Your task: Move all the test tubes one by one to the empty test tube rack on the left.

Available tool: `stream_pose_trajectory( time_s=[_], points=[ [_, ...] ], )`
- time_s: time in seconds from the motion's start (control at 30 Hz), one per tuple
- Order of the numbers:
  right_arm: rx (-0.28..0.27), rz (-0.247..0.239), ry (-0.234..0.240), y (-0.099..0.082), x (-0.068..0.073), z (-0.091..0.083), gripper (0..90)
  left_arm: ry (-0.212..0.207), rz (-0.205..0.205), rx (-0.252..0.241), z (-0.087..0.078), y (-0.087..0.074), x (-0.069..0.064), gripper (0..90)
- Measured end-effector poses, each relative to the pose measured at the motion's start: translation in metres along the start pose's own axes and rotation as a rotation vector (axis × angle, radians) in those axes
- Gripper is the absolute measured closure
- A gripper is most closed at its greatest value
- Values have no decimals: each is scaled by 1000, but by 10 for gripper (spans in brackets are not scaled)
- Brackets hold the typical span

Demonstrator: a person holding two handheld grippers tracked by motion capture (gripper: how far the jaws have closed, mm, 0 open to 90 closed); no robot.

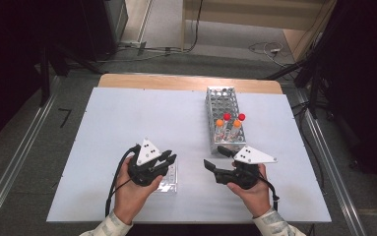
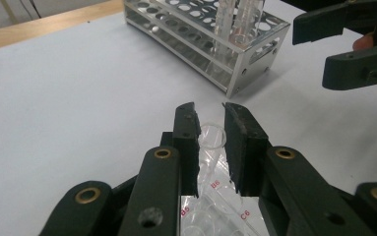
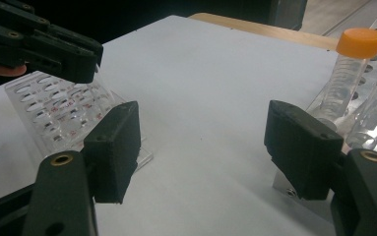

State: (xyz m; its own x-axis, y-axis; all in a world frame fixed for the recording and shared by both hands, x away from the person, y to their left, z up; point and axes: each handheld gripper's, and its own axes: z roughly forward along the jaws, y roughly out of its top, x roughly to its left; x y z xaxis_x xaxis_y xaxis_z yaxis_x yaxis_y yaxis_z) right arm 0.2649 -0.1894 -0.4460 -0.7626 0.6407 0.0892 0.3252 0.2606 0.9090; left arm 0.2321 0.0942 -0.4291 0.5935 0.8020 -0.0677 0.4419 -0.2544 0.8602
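White table [image 1: 127, 123] with a wooden strip along the far edge [image 1: 186, 81]. On it: metal tube rack [image 1: 224, 105] at right centre, holding capped tubes; small clear plastic rack [image 1: 169, 181] near the front edge, left of centre. The two racks stand well apart.

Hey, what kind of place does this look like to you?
Probably a lab workbench: a metal tube rack holding capped tubes, a small clear rack with lettered wells, and a white table set among cables on the floor.

On the table [image 1: 127, 118], a small clear rack [image 1: 169, 181] sits at the near left, with the metal rack [image 1: 224, 118] holding capped tubes [image 1: 227, 124] behind to its right.
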Motion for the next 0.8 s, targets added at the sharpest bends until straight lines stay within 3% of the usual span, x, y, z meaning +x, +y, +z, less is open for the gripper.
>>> stream_pose_trajectory(
  time_s=[0.27, 0.37, 0.47, 0.5, 0.67, 0.8],
  points=[
    [0, -2, -5, 0, 0, 0, 283, -19, -27, -24, -2, -2, 3, 668],
    [-8, -3, -16, 0, -2, -1, 283, -24, -45, -57, -5, -1, 3, 569],
    [-8, -5, -33, 0, -4, -2, 282, -12, -64, -85, -6, -1, 5, 493],
    [-14, -3, -46, 1, -6, -3, 283, -6, -71, -91, -6, -1, 7, 407],
    [-26, 1, -91, 2, -16, -9, 283, 8, -120, -118, -6, -2, 14, 281],
    [-32, 2, -131, 3, -22, -11, 285, 21, -135, -129, -8, -2, 18, 275]
  ],
)
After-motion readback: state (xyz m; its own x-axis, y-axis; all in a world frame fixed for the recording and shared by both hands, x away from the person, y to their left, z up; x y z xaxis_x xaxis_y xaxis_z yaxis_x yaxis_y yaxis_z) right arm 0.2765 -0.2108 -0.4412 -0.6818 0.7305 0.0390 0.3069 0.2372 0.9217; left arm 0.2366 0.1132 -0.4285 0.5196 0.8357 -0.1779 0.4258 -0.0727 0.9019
